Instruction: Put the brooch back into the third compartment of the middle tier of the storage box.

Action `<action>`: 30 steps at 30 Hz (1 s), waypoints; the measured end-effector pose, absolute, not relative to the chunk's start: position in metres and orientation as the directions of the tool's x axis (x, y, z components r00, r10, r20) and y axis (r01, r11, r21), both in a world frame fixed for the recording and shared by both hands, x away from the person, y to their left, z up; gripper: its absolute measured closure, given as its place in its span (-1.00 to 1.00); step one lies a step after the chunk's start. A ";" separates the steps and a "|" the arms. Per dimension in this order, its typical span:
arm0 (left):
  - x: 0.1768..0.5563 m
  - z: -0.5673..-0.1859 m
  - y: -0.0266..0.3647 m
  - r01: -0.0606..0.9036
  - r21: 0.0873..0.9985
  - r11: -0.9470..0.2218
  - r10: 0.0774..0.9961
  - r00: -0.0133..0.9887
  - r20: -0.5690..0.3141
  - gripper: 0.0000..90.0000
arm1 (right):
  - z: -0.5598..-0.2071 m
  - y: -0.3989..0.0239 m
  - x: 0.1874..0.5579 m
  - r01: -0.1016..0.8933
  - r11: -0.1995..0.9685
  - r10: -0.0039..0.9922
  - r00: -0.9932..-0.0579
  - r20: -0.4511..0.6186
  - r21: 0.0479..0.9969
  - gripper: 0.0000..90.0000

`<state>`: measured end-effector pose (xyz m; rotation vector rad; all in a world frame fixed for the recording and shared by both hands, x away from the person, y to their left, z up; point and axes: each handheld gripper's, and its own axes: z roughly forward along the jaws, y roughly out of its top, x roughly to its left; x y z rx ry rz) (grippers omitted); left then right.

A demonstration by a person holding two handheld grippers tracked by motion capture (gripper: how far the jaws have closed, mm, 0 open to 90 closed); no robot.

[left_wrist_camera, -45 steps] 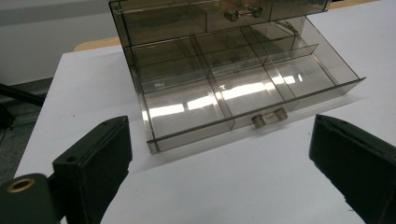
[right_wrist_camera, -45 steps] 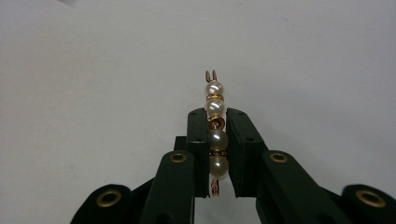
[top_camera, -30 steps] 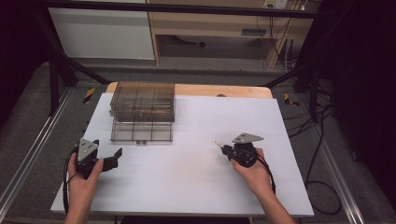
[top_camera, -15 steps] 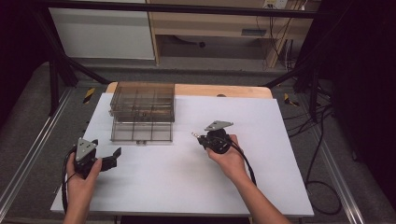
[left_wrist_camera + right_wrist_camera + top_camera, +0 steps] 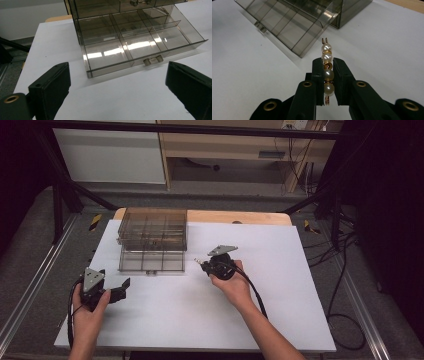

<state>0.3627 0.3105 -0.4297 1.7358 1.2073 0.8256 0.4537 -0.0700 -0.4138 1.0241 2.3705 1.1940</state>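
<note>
A smoky clear drawer box (image 5: pixel 154 227) stands at the table's back left, its lower drawer (image 5: pixel 152 261) (image 5: pixel 140 45) (image 5: pixel 294 25) pulled out, divided into several compartments. My right gripper (image 5: pixel 200 262) (image 5: pixel 327 72) is shut on a pearl hair clip (image 5: pixel 327 71) with gold fittings, whose tip (image 5: pixel 196 261) points toward the drawer's right end, a short way off. The left gripper (image 5: pixel 125 287) (image 5: pixel 117 82) rests open at the front left, facing the drawer's small knob (image 5: pixel 152 60), nothing between its fingers.
The white tabletop (image 5: pixel 280 290) has free room at the right and front. A wooden strip (image 5: pixel 240 216) runs along the back edge. Small items lie in the box's upper level (image 5: pixel 135 2). Cables (image 5: pixel 345 270) hang off the right side.
My right gripper has carried the pearl clip leftward across the table, from the right side to just beside the open drawer. The left gripper has stayed put.
</note>
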 end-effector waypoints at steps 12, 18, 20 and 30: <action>0.363 -0.430 0.312 0.396 0.901 -0.178 0.946 0.322 0.046 -0.87 | -0.412 -0.042 0.460 0.459 0.376 0.702 -0.708 0.075 0.805 0.77; 0.363 -0.431 0.313 0.397 0.901 -0.176 0.946 0.320 0.043 -0.87 | -0.412 -0.030 0.462 0.454 0.390 0.692 -0.719 0.071 0.801 0.77; 0.363 -0.431 0.313 0.398 0.901 -0.175 0.947 0.319 0.043 -0.87 | -0.412 -0.028 0.463 0.453 0.388 0.692 -0.719 0.072 0.803 0.77; 0.363 -0.431 0.314 0.403 0.898 -0.176 0.948 0.316 0.043 -0.87 | -0.411 -0.014 0.468 0.450 0.385 0.685 -0.724 0.077 0.806 0.77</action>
